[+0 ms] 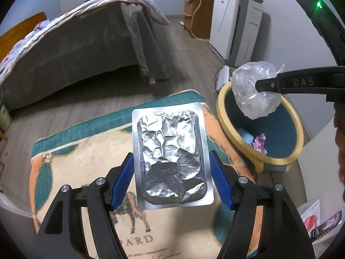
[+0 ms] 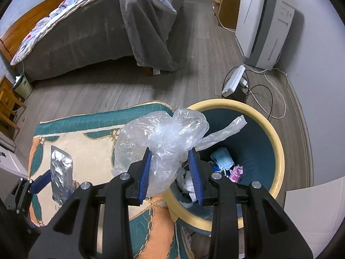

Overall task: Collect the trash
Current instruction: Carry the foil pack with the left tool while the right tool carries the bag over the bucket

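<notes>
right hand-held gripper clamped on plastic bag | over bin rim | advice: centre over bin before release | left hand-held gripper clamped on foil pack

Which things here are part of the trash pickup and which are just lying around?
Job: foil pack in the left gripper; plastic bag in the right gripper; bin.

Lying about: bed; rug; air purifier; power strip.
</notes>
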`<state>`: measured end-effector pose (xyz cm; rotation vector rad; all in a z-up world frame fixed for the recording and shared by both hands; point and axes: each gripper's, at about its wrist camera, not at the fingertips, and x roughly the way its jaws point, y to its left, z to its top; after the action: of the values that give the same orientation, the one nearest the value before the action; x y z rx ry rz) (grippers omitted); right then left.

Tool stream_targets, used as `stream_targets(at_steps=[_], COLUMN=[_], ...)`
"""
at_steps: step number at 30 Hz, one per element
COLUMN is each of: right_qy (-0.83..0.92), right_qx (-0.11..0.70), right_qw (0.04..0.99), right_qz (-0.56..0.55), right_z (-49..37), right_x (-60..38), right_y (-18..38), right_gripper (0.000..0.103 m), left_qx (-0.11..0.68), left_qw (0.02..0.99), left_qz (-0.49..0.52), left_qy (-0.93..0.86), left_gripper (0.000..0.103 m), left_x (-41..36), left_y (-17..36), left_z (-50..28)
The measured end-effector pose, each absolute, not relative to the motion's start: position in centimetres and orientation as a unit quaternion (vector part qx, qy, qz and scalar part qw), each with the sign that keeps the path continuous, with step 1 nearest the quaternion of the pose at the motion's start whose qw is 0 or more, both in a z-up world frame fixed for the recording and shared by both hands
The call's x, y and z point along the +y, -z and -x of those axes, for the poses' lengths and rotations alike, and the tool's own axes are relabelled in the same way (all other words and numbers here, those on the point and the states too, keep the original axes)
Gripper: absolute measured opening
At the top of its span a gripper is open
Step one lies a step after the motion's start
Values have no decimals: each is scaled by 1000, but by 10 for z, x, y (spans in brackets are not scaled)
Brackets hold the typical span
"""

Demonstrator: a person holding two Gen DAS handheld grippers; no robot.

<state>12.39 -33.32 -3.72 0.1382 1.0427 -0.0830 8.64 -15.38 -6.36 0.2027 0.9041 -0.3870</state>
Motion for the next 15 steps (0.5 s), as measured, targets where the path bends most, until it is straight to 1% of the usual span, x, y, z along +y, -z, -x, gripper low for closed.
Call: stream_targets(at_steps=[5, 10, 15], right_qy=[66, 101, 128], right_qx=[500, 505, 503], right_qw=[860, 850, 843], right_qz=[-81, -108, -142], right_z=[-124, -119, -113], right_x=[-359, -396, -422], right_y=[47, 58, 66], right_gripper=[33, 33, 33], left_qx=[423, 415, 411], left_qw=[878, 872, 857], left_qz=[-96, -105, -133], left_qy=[200, 236, 281], left_gripper=[70, 70, 70], left_x=[-174, -210, -250], left_y=[60, 61, 69], left_z=[-94, -99, -96])
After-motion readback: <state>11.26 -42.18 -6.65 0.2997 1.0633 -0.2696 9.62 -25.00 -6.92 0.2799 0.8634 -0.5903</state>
